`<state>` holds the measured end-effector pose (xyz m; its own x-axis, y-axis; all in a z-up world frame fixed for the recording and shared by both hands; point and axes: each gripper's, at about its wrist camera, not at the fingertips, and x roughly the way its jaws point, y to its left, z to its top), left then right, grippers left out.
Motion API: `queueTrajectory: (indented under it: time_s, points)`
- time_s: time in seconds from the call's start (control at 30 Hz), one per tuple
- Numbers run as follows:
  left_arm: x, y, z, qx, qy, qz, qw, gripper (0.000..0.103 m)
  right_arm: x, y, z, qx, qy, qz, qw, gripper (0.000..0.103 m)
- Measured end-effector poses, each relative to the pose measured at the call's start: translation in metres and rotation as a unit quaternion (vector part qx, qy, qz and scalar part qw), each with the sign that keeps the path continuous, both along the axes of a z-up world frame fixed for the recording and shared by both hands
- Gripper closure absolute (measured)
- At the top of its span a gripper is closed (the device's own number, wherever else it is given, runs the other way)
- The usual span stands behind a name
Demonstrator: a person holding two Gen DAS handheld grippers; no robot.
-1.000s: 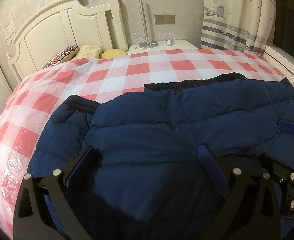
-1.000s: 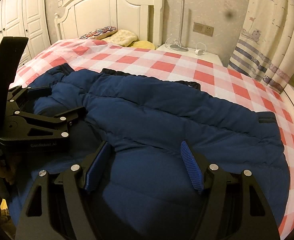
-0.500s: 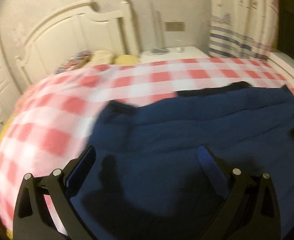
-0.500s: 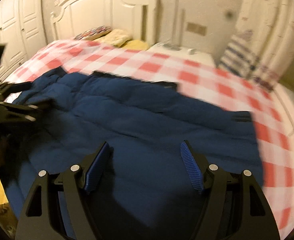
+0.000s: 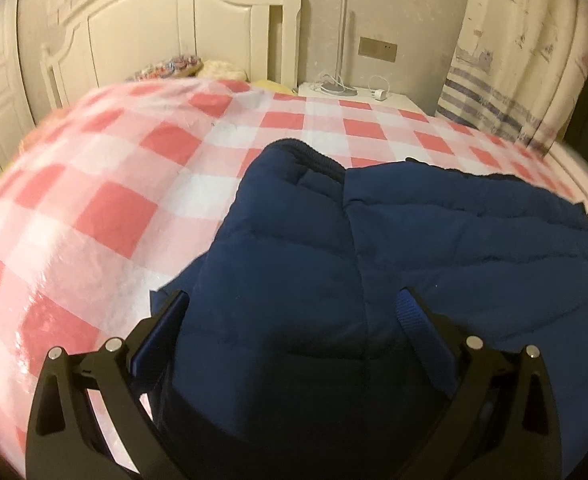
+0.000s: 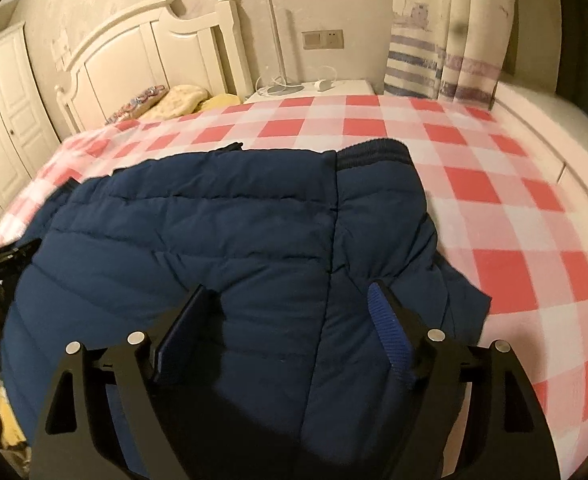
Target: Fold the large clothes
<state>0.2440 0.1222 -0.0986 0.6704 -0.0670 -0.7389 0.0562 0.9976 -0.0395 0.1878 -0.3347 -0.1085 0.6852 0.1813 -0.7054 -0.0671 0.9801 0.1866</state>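
Note:
A navy quilted puffer jacket [image 5: 394,248] lies spread on the red-and-white checked bed cover [image 5: 105,184]. My left gripper [image 5: 294,316] is open and empty, low over the jacket's left end, where a sleeve with a ribbed cuff [image 5: 306,156] lies. In the right wrist view the jacket [image 6: 197,232] fills the middle. My right gripper [image 6: 294,312] is open and empty over its right end, near the other ribbed cuff [image 6: 374,152]. The left gripper's black frame [image 6: 1,256] shows at the left edge there.
A white headboard [image 5: 165,36] and pillows [image 6: 173,98] are at the bed's head. A white nightstand [image 5: 358,96] holds a lamp base and charger. Striped curtains [image 6: 442,60] hang at the right. White wardrobe doors [image 6: 1,128] stand at the left.
Both grippers have moved apart: the left swung to the jacket's left end, the right to its right end. Both stay open. The jacket has not visibly moved.

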Motion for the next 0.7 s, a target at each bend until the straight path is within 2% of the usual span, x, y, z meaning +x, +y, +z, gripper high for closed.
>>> queueTrajectory:
  time_s: [0.1,0.13,0.23,0.3,0.33,0.4,0.47,0.53,0.67,0.7]
  points:
    - [-0.013,-0.007,0.01,0.032,-0.008,0.035,0.9989,0.004,-0.003,0.005,0.005,-0.02,-0.002,-0.007,1.0,0.03]
    - [-0.024,-0.015,0.017,0.029,-0.018,0.026,0.9991,0.004,-0.008,0.011,0.011,-0.037,-0.009,-0.017,0.999,0.03]
    - [-0.058,-0.052,0.037,0.029,-0.054,-0.033,0.9976,0.003,-0.033,0.034,0.031,-0.042,-0.045,0.007,0.998,0.03]
    - [-0.075,-0.082,0.044,0.053,-0.076,-0.073,0.993,0.003,-0.045,0.057,0.04,-0.063,-0.06,0.036,0.996,0.03]
    - [-0.08,-0.093,0.044,0.064,-0.08,-0.087,0.9909,0.003,-0.055,0.08,0.044,-0.087,-0.071,0.069,0.991,0.03]
    - [-0.085,-0.12,0.03,0.097,-0.077,-0.114,0.9857,0.003,-0.064,0.109,0.046,-0.119,-0.082,0.11,0.983,0.03]
    - [-0.083,-0.131,0.01,0.122,-0.068,-0.113,0.9838,0.002,-0.069,0.139,0.036,-0.153,-0.075,0.149,0.974,0.03]
    - [-0.084,-0.127,-0.004,0.109,-0.085,-0.109,0.9843,0.002,-0.065,0.154,0.017,-0.183,-0.073,0.151,0.969,0.029]
    - [-0.08,-0.125,-0.007,0.106,-0.075,-0.115,0.9848,0.002,-0.057,0.141,0.003,-0.133,-0.063,0.154,0.977,0.028]
    - [-0.079,-0.125,-0.008,0.106,-0.073,-0.115,0.985,0.002,-0.056,0.141,0.002,-0.133,-0.063,0.155,0.977,0.028]
